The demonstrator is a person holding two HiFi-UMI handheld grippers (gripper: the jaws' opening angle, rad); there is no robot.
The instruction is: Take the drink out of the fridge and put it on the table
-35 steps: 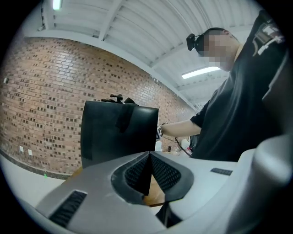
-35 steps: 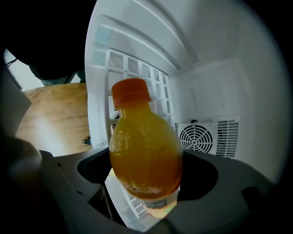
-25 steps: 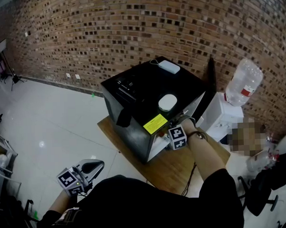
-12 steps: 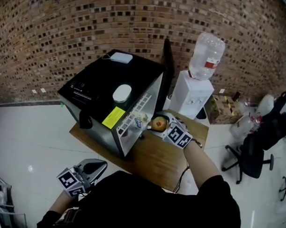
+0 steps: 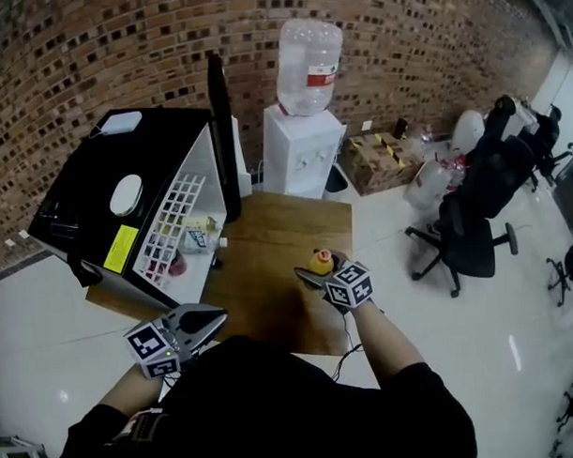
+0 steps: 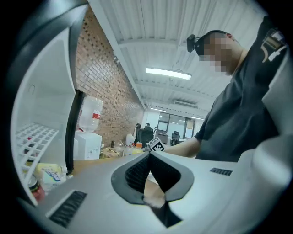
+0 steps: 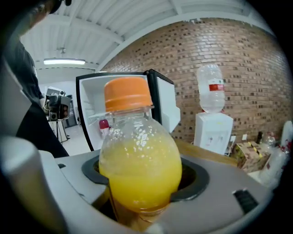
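The drink is a round clear bottle of orange juice (image 7: 139, 169) with an orange cap (image 7: 127, 93). My right gripper (image 7: 139, 185) is shut on its belly and holds it upright. In the head view the bottle (image 5: 321, 262) and right gripper (image 5: 318, 271) are over the wooden table (image 5: 258, 224), to the right of the black fridge (image 5: 126, 196). The fridge door (image 5: 221, 132) stands open, showing white shelves with small items. My left gripper (image 5: 194, 326) hangs low near the table's front edge, jaws together and empty. In its own view the left gripper (image 6: 149, 157) faces the fridge interior (image 6: 41, 114).
A white water dispenser (image 5: 302, 148) with a big bottle stands behind the table. A cardboard box (image 5: 378, 159), bags and a black office chair (image 5: 465, 226) are on the floor to the right. A cable runs off the table's front edge by my right arm.
The right gripper came out of the fridge with the bottle and moved right, over the table. The head view swung right. The left gripper stayed low and shut.
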